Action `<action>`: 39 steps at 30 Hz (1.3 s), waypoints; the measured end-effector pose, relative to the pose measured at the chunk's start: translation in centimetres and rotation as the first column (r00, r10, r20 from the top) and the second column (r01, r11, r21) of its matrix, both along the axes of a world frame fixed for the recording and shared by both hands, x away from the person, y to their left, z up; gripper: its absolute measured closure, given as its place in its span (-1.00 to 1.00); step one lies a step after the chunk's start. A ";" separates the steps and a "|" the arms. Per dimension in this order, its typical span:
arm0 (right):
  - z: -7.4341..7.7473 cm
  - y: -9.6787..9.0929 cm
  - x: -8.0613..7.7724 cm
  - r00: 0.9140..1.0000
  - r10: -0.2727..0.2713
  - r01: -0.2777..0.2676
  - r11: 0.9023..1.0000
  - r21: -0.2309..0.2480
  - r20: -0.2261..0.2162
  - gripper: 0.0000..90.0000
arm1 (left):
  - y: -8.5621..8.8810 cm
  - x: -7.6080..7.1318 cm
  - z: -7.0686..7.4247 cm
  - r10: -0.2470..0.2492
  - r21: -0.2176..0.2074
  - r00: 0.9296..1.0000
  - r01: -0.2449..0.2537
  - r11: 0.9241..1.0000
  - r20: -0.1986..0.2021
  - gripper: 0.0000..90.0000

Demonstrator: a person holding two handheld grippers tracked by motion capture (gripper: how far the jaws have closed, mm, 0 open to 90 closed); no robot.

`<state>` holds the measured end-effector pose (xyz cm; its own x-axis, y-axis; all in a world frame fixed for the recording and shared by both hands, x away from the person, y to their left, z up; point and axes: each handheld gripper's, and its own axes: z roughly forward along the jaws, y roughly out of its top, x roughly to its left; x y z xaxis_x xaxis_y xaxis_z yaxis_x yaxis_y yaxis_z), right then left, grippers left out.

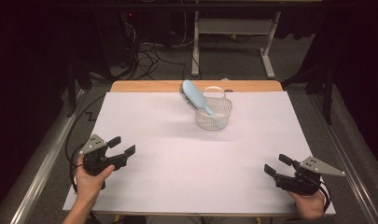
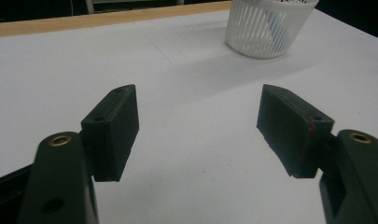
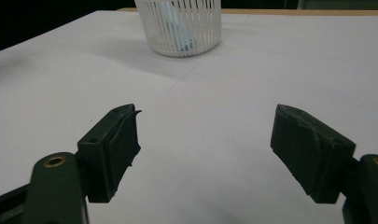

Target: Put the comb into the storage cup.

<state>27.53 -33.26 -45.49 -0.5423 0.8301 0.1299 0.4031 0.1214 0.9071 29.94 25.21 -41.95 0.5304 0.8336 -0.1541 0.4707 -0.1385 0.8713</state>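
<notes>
The left gripper [image 1: 122, 145] has its jaws wide apart and holds nothing. It sits near the left front corner of the table [image 1: 177, 186], held in the person's left hand [image 1: 91, 179]. The right gripper [image 1: 276, 164] also has wide jaws with nothing between them. It sits near the right front corner. Far from both, close to the back edge in the middle, stands a white basket [image 1: 214, 116]. A blue hairbrush [image 1: 194, 96] leans in it, with its head sticking out over the rim.
</notes>
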 end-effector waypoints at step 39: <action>0.0 0.0 0.0 1.000 0.001 -0.001 1.000 0.000 -0.001 -0.47 | 0.1 -0.5 -2.0 0.001 0.074 1.000 0.000 0.997 -0.005 -0.39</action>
<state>27.53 -33.24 -45.49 -0.5430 0.8295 0.1310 0.4042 0.1215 0.9066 29.48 25.32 -43.95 0.5292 0.8432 -0.0948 0.4755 -0.2021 0.8562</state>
